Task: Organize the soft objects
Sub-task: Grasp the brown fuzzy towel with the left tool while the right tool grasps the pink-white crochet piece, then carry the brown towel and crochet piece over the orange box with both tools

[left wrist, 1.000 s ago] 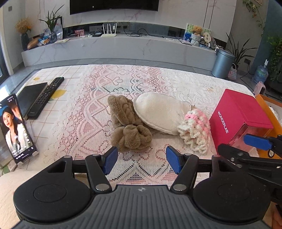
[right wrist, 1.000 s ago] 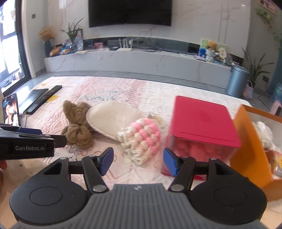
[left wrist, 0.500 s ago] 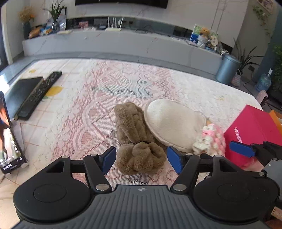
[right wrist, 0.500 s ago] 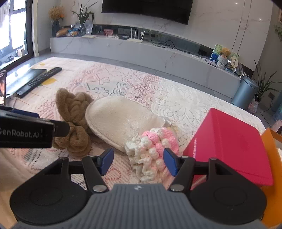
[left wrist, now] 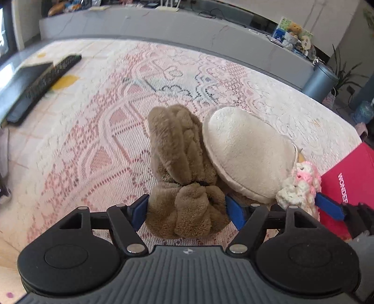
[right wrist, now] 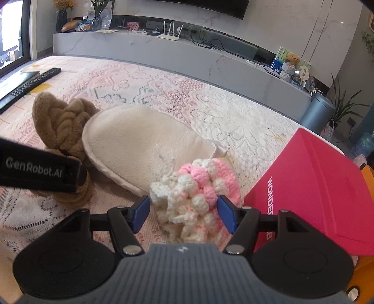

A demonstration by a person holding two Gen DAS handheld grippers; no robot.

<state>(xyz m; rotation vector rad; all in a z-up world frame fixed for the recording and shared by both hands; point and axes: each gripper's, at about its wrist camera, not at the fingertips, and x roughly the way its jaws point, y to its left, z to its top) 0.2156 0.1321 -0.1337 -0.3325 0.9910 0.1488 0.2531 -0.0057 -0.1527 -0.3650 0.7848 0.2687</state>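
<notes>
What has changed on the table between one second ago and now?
Both grippers moved forward and down. The left gripper now has its open fingers around the brown plush; the right gripper has its open fingers around the pink-white crochet. Neither has closed yet. The plush, crochet, cream pad and red box lie as before.

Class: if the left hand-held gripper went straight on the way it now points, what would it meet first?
The brown plush scrunchie: it already sits between the open fingers of the left hand-held gripper. Beyond lies its braided part, probably next.

A grey marble media console point(right wrist: 177, 50) spans the sunlit white wall point(right wrist: 292, 21).
</notes>
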